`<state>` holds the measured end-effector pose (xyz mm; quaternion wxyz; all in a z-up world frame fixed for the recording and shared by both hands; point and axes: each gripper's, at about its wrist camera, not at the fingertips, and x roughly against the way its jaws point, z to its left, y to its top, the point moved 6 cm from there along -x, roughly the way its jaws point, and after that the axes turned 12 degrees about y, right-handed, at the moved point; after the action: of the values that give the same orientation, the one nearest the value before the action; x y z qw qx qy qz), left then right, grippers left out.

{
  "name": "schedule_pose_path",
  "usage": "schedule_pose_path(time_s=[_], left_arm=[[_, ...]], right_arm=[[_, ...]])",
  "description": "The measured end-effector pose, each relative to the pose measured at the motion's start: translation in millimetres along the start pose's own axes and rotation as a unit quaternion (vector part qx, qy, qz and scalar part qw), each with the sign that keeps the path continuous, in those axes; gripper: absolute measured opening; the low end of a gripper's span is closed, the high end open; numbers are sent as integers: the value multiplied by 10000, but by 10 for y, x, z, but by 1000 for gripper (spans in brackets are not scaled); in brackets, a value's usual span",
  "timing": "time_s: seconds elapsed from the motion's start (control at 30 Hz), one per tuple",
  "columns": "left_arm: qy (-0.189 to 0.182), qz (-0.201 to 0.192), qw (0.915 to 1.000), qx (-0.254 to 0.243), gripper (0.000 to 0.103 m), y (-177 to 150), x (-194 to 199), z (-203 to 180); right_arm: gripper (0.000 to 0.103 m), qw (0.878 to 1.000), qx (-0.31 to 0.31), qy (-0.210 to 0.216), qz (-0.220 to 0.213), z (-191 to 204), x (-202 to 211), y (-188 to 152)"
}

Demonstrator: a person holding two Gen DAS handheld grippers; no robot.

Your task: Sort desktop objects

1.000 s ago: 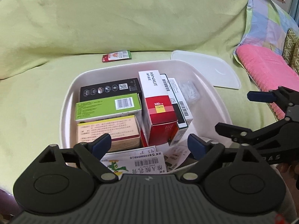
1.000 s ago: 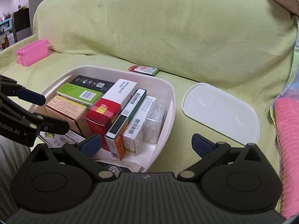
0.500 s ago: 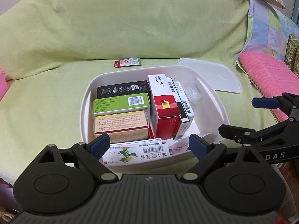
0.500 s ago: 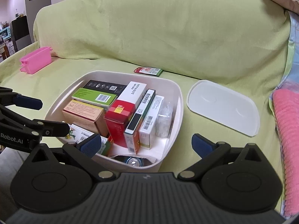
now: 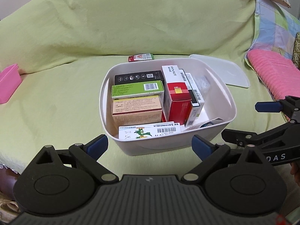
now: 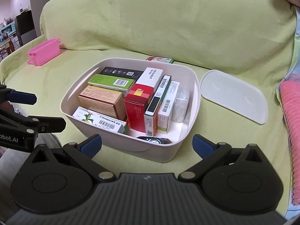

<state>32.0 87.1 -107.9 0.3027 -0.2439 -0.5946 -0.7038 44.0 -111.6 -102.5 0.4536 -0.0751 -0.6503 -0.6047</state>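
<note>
Both the left tongs (image 5: pixel 150 146) and right tongs (image 6: pixel 147 145) gape wide, holding nothing. The bin (image 5: pixel 223 91) of boxes sits mid-sofa (image 5: pixel 56 103). Its lid (image 6: pixel 234 95) lies beside it, perhaps touching.

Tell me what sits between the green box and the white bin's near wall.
Right wrist view: a tan box, then a white parrot-print box against the near wall.

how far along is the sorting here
Mostly done, it seems: the boxes stand packed in the white bin. Nothing is in hand; the left gripper and right gripper are both open and empty, short of the bin. Left: the lid lies off beside the bin, and a small red packet lies behind it on the green cover.
</note>
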Motion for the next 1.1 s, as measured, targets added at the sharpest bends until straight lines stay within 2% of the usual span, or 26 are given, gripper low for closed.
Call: schedule_pose_path(time_s=[0.53,0.83,1.1], left_arm=[[15,155,9998,-87,97,-65,-22,-32],[-127,343,9993,-79,97,-33,-133,-81],[-163,577,9981,-137,97,145,-329,-95]], right_arm=[[102,9999,-68,-32,117,4,15,-67],[102,9995,-216,-19,242,-85,-72,-76],[102,9952,-724,-79,648,-253,-229,65]])
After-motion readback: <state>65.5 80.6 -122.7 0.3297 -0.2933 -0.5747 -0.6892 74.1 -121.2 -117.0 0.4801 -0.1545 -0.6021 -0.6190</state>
